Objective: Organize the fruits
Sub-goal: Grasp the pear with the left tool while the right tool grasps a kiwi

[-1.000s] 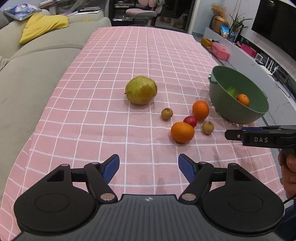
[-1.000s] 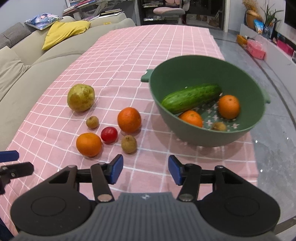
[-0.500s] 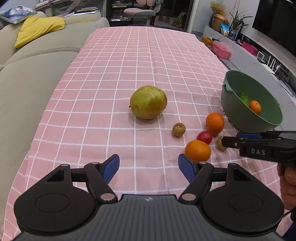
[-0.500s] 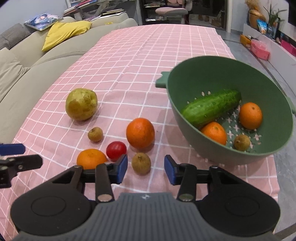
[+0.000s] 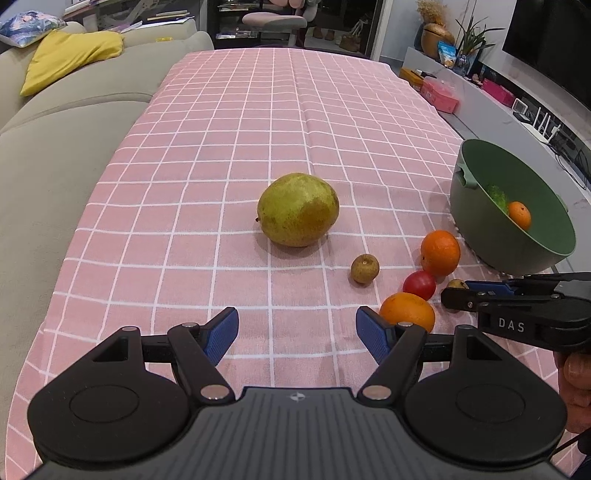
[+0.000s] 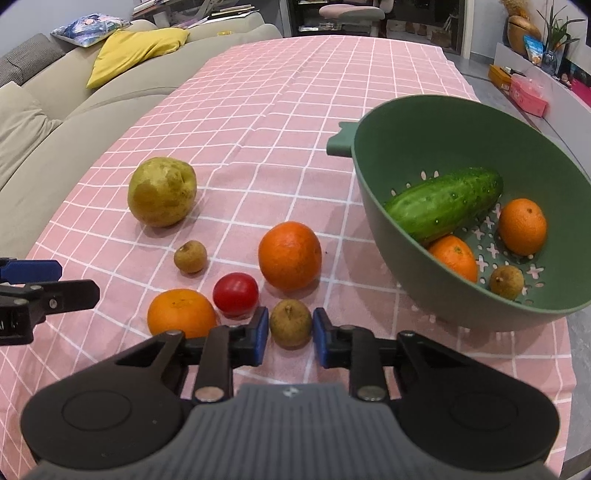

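Note:
On the pink checked cloth lie a yellow-green pear [image 5: 298, 209] [image 6: 161, 191], two oranges [image 6: 289, 255] [image 6: 181, 313], a red tomato [image 6: 235, 294] and two small brown fruits [image 6: 190, 256] [image 6: 290, 322]. My right gripper [image 6: 287, 336] has its jaws on either side of the nearer brown fruit, narrow, with thin gaps still showing. It shows from the side in the left wrist view [image 5: 458, 295]. My left gripper [image 5: 297, 334] is open and empty, low over the cloth, short of the pear. The green colander [image 6: 399, 122] [image 5: 480, 236] holds a cucumber [image 6: 443, 203], two oranges and a brown fruit.
A beige sofa [image 5: 55, 122] with a yellow cushion runs along the table's left side. The table's right edge is just past the colander. A low shelf [image 5: 517, 110] with boxes and plants stands at the right. A chair [image 5: 275, 18] is at the far end.
Both grippers have moved forward. My right gripper came down around the nearer small brown fruit and narrowed its jaws. My left gripper has drawn closer to the pear, still wide open.

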Available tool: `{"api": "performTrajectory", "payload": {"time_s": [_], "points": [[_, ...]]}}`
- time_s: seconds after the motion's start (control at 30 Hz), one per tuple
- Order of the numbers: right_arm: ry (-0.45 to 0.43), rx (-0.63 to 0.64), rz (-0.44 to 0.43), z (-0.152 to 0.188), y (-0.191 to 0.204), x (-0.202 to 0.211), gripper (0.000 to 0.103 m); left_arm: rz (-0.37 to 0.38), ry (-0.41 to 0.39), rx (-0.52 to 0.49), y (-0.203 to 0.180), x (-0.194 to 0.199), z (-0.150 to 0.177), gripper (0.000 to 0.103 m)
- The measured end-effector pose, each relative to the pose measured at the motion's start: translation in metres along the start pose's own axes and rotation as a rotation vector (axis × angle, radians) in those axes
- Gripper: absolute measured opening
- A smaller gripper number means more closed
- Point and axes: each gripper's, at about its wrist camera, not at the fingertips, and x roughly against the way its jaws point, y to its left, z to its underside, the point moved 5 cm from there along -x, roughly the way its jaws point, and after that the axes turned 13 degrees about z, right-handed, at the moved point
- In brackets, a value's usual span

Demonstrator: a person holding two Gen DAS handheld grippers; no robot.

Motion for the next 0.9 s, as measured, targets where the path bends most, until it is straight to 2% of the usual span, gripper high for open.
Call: {"api": "performTrajectory", "payload": {"time_s": [0.1,0.3,0.43,0.53,0.73,0.9], "points": [[0.003,0.005,-0.006,0.000,0.000,0.000,0.021,0.000,0.000,-0.039,-0.001,-0.006,-0.009,0.085],[0.025,-0.011,0.000,0.001,-0.009,0.001,0.021,-0.018,-0.034,-0.227,-0.008,-0.023,-0.043,0.088],[0.036,-0.031,-0.002,0.001,-0.017,0.000,0.021,0.022,-0.049,-0.350,-0.014,-0.037,-0.059,0.088],[0.046,-0.034,-0.014,0.001,-0.019,0.001,0.021,0.033,-0.026,-0.424,-0.013,-0.051,-0.067,0.088],[0.053,-0.014,-0.033,0.002,-0.018,0.002,0.021,0.038,0.063,-0.483,-0.003,-0.077,-0.066,0.088],[0.054,-0.014,-0.040,0.001,-0.020,0.000,0.021,0.036,0.065,-0.499,0.001,-0.083,-0.067,0.088]]}}
